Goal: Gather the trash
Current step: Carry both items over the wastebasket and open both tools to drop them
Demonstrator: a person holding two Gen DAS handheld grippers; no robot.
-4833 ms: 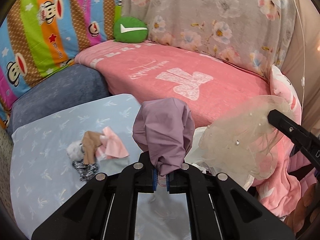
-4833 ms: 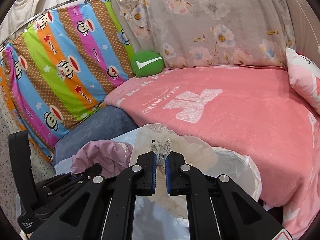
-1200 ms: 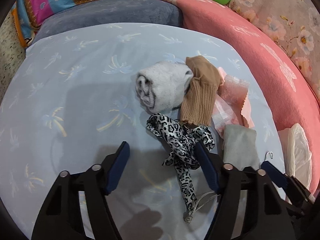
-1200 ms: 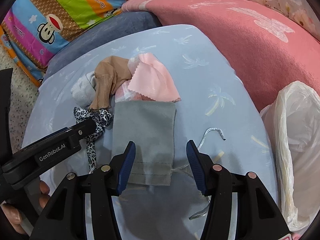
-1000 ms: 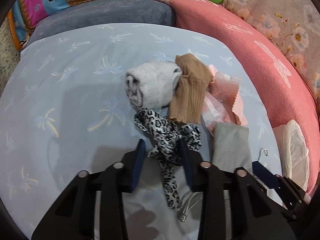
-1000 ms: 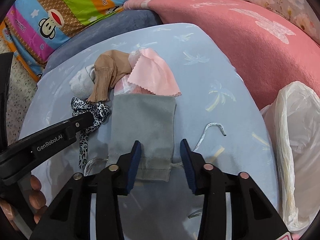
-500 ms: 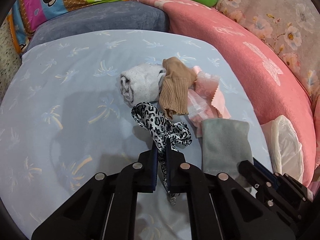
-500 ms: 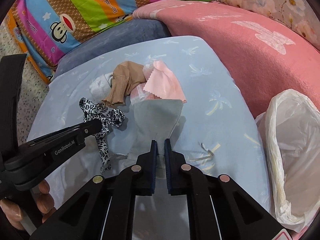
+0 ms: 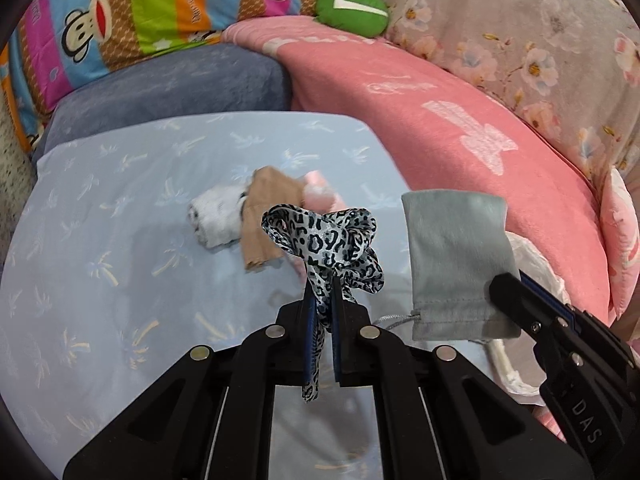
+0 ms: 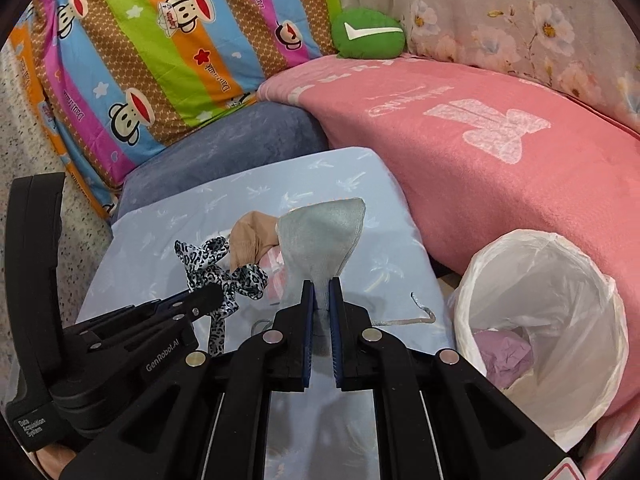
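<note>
My left gripper (image 9: 321,300) is shut on a leopard-print ribbon (image 9: 324,244) and holds it above the light blue table (image 9: 100,248). My right gripper (image 10: 321,294) is shut on a grey drawstring pouch (image 10: 320,236), also lifted; the pouch shows in the left wrist view (image 9: 452,256) too. A white rolled sock (image 9: 218,220), a tan stocking (image 9: 266,208) and a pink cloth (image 9: 318,188) lie on the table. A bin lined with a white bag (image 10: 580,280) stands at the right, with purple cloth (image 10: 506,356) inside.
A pink blanket (image 10: 500,152) covers the sofa behind the table. A grey-blue cushion (image 10: 224,148), a striped monkey-print sheet (image 10: 160,40) and a green pillow (image 10: 368,34) are at the back. A silver cord (image 10: 420,316) trails from the pouch.
Both grippers closed on their items and lifted them off the table: the left with the leopard ribbon, the right with the grey pouch. The views tilted up and back.
</note>
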